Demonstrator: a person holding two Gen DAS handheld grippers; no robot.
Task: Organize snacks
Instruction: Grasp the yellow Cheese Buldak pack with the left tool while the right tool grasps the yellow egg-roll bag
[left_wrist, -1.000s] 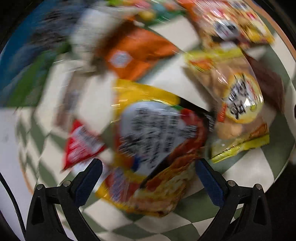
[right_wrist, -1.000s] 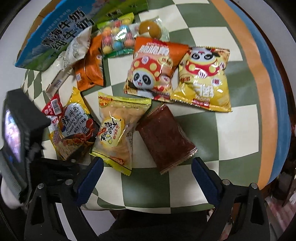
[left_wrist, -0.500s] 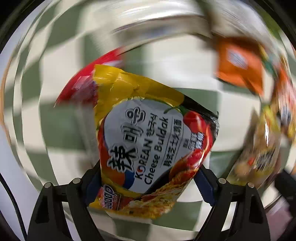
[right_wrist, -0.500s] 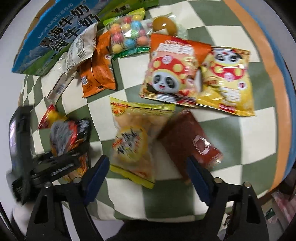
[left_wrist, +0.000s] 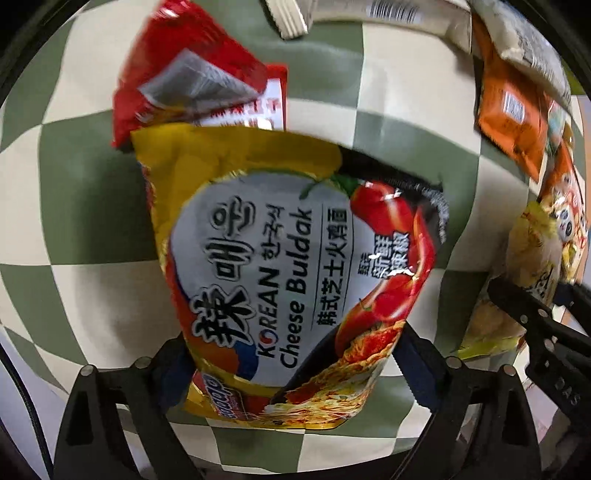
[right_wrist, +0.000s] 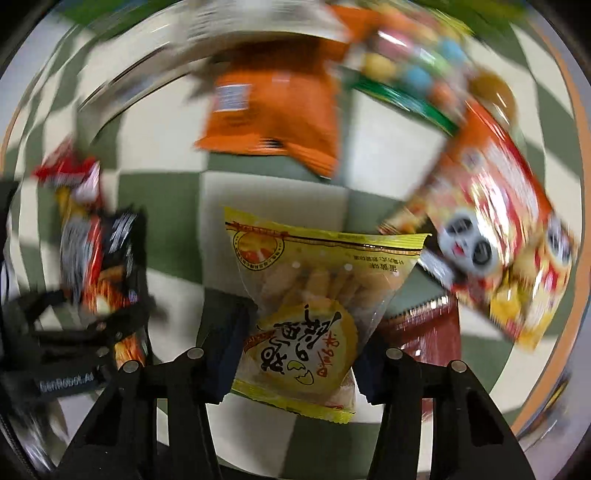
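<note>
My left gripper (left_wrist: 291, 373) is shut on the lower end of a yellow Korean Cheese Buldak noodle packet (left_wrist: 295, 266), which overlaps a red packet (left_wrist: 199, 74) behind it. My right gripper (right_wrist: 295, 358) is shut on a clear yellow egg-biscuit packet (right_wrist: 310, 306). In the right wrist view the left gripper (right_wrist: 85, 332) and its noodle packet (right_wrist: 99, 258) show at the left. In the left wrist view the right gripper (left_wrist: 546, 325) shows at the right edge.
A green-and-cream checkered cloth (left_wrist: 74, 184) covers the table. An orange packet (right_wrist: 273, 107), a bag of coloured candies (right_wrist: 410, 70), a panda snack bag (right_wrist: 484, 206) and a dark red packet (right_wrist: 428, 332) lie beyond and to the right.
My right gripper has come down and closed on the egg-biscuit packet. My left gripper still holds the noodle packet and has turned left over the cloth.
</note>
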